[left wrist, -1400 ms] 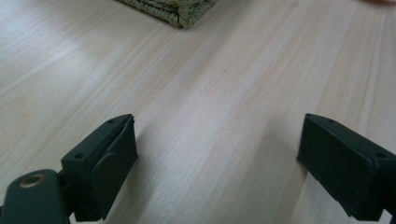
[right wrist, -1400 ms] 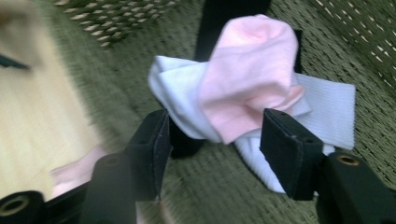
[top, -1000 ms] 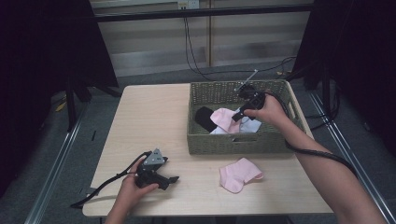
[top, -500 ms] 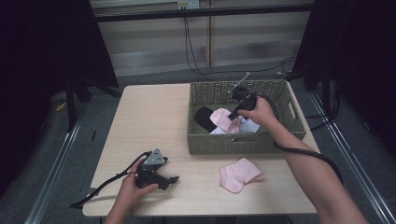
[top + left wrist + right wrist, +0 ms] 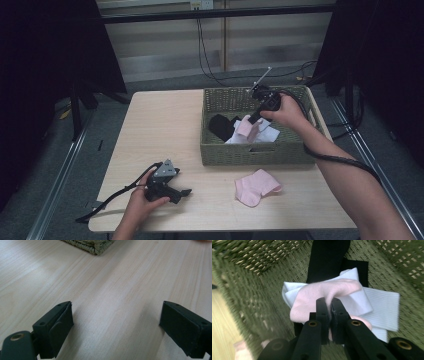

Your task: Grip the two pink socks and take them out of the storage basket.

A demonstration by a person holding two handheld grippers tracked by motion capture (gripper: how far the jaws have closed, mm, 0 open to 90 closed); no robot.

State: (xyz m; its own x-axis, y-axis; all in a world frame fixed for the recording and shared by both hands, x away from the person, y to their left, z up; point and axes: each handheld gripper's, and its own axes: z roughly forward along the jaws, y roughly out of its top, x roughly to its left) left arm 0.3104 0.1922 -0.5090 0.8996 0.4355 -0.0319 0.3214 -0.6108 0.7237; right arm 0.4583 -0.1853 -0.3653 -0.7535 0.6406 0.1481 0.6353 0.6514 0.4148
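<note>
Your left gripper (image 5: 176, 192) is resting spread wide on the pale wooden table (image 5: 165, 130); your right gripper (image 5: 251, 120) is pinching a pink sock (image 5: 317, 300) inside the basket (image 5: 250, 152).

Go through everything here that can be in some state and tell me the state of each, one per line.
Left gripper: open, empty, resting on the table.
Right gripper: shut on the pink sock, inside the basket.
Pink sock in basket: pinched and partly lifted.
Second pink sock: lying loose on the table, in front of the basket.
White socks: lying in the basket.
Black sock: lying in the basket.
</note>
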